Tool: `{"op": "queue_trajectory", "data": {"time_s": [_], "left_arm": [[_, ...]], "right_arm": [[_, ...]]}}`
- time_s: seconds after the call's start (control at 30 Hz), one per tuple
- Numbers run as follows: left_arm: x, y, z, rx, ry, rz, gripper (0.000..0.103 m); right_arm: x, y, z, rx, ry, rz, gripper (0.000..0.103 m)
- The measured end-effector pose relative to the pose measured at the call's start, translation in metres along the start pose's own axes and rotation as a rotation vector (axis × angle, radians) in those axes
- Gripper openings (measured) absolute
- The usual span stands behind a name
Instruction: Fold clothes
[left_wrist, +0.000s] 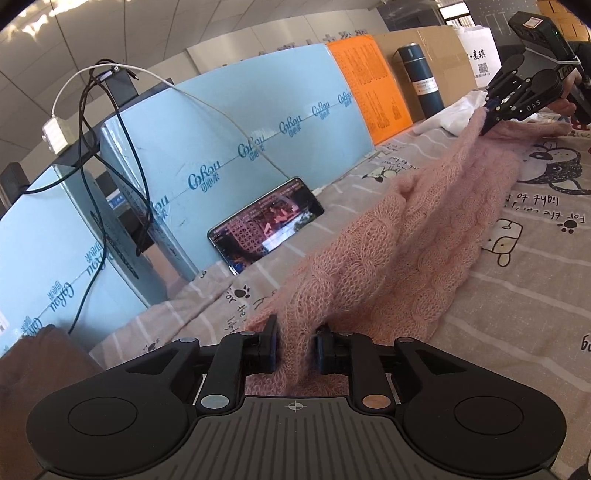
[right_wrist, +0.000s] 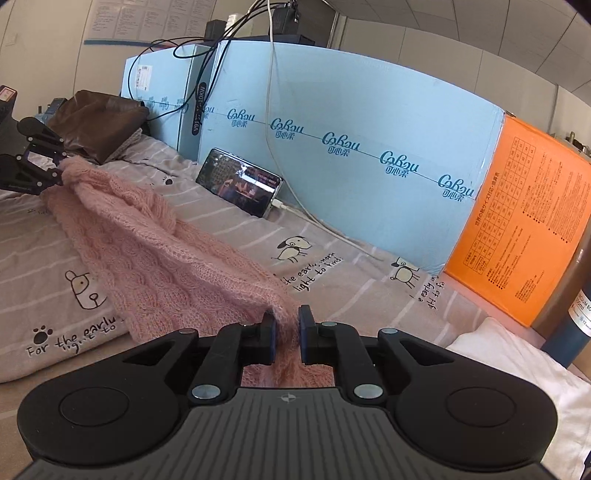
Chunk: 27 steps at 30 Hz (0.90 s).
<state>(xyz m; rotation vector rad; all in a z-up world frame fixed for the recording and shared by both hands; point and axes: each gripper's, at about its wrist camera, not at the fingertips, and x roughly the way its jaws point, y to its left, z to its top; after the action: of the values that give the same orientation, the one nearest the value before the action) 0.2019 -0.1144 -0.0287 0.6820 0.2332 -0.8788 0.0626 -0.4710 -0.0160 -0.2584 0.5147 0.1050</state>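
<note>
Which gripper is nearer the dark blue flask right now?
Right. The right gripper holds the pink sweater at the end by the dark blue flask; the left gripper grips the opposite end, with the phone between it and the flask.

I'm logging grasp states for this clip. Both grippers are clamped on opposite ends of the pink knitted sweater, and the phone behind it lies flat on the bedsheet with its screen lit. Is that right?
Not quite. The phone does not lie flat: it stands tilted, leaning against the light blue box, as the right wrist view shows. The rest holds: the left gripper and right gripper are each clamped on an end of the pink knitted sweater, and the screen is lit.
</note>
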Motion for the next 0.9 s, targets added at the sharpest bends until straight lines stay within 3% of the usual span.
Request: {"op": "queue_trajectory", "data": {"time_s": [0.03, 0.1, 0.13, 0.2, 0.27, 0.37, 0.5, 0.6, 0.7, 0.83, 0.9], "left_arm": [[0.002, -0.001, 0.001, 0.001, -0.012, 0.009, 0.037], [0.002, -0.003, 0.006, -0.005, -0.059, -0.002, 0.062], [0.001, -0.004, 0.009, -0.010, -0.085, -0.016, 0.066], [0.008, -0.004, 0.015, -0.016, -0.100, -0.038, 0.074], [0.018, -0.001, 0.020, -0.030, -0.094, -0.051, 0.074], [0.041, 0.016, 0.022, -0.129, -0.056, -0.064, 0.072], [0.058, 0.043, 0.022, -0.309, -0.048, -0.105, 0.068], [0.072, 0.052, 0.019, -0.403, 0.004, -0.125, 0.068], [0.086, 0.043, 0.017, -0.369, 0.089, -0.104, 0.070], [0.078, 0.035, 0.019, -0.352, 0.055, -0.063, 0.070], [0.072, 0.031, 0.021, -0.346, 0.033, -0.080, 0.068]], "right_arm": [[0.005, -0.001, -0.002, -0.003, 0.009, -0.007, 0.013], [0.010, -0.002, -0.007, -0.001, 0.015, -0.018, 0.026], [0.011, -0.004, -0.009, 0.005, 0.014, -0.024, 0.035], [0.012, -0.009, -0.012, 0.023, 0.003, -0.034, 0.044], [0.007, -0.014, -0.014, 0.049, -0.022, -0.046, 0.053], [-0.001, -0.019, -0.017, 0.085, -0.061, -0.058, 0.062], [-0.012, -0.024, -0.022, 0.130, -0.092, -0.056, 0.065], [-0.015, -0.028, -0.026, 0.160, -0.090, -0.063, 0.066], [-0.018, -0.032, -0.030, 0.188, -0.087, -0.072, 0.066], [-0.033, -0.032, -0.036, 0.227, -0.115, -0.135, 0.067], [-0.044, -0.028, -0.044, 0.305, -0.122, -0.166, 0.069]]}}
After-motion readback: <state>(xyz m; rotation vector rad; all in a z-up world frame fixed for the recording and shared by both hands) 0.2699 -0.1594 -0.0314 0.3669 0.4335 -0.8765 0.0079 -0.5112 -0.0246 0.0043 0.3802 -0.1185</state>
